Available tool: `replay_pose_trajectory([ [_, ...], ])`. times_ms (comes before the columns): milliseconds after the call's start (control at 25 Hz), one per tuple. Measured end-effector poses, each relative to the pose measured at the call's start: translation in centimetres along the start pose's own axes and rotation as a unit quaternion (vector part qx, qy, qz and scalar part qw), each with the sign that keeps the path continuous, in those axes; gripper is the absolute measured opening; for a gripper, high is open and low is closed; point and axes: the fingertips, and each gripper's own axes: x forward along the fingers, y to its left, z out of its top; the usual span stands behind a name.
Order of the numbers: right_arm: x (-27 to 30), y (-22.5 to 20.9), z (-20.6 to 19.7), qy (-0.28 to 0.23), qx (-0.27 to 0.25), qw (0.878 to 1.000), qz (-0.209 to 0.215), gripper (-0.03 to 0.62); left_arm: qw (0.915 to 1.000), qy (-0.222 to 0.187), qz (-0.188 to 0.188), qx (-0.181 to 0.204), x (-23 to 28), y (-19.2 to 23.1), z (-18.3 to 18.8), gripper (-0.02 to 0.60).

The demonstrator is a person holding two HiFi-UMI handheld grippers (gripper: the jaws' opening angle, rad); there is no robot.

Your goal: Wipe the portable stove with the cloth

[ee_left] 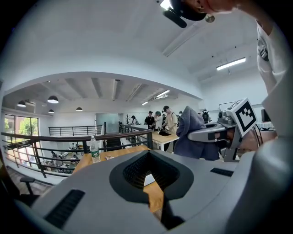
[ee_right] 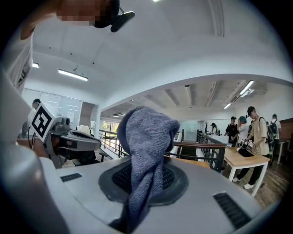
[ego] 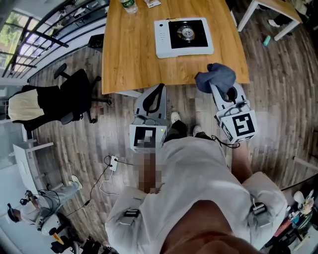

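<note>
While right gripper (ego: 213,87) pinches cloth (ego: 216,74), left gripper (ego: 159,89) seemingly closed

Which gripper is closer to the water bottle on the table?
Left. The left gripper is just off the table's near edge, on the water bottle's side; the right gripper, shut on the cloth, is further right.

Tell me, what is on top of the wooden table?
A white portable stove, a water bottle and a small packet at the far edge. The blue cloth, held in the right claw, covers a bit of the table's near edge; what's beneath is hidden.
</note>
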Motion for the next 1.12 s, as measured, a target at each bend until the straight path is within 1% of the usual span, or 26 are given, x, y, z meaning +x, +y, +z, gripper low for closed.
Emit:
replay_pose_trajectory([
  [280, 5.7, 0.3, 1.0, 0.009, -0.005, 1.0, -0.027, 0.054, 0.9995, -0.014, -0.029, 0.002, 3.1, 5.4, 0.8, 0.02],
  [520, 8.8, -0.2, 0.8, 0.025, 0.001, 0.998, -0.061, 0.054, 0.9981, -0.021, -0.058, 0.0, 5.5, 8.6, 0.9, 0.02],
  [640, 10.2, -0.4, 1.1, 0.024, 0.011, 0.997, -0.075, 0.054, 0.9974, -0.023, -0.068, -0.005, 6.7, 9.8, 1.0, 0.02],
  [920, 12.5, -2.5, 1.5, 0.027, 0.01, 0.995, -0.091, 0.054, 0.9954, -0.024, -0.093, -0.009, 10.2, 10.4, 1.5, 0.02],
  [1120, 14.2, -5.0, 0.9, 0.023, 0.019, 0.996, -0.082, 0.054, 0.9957, -0.017, -0.09, -0.004, 13.2, 10.3, 1.4, 0.02],
])
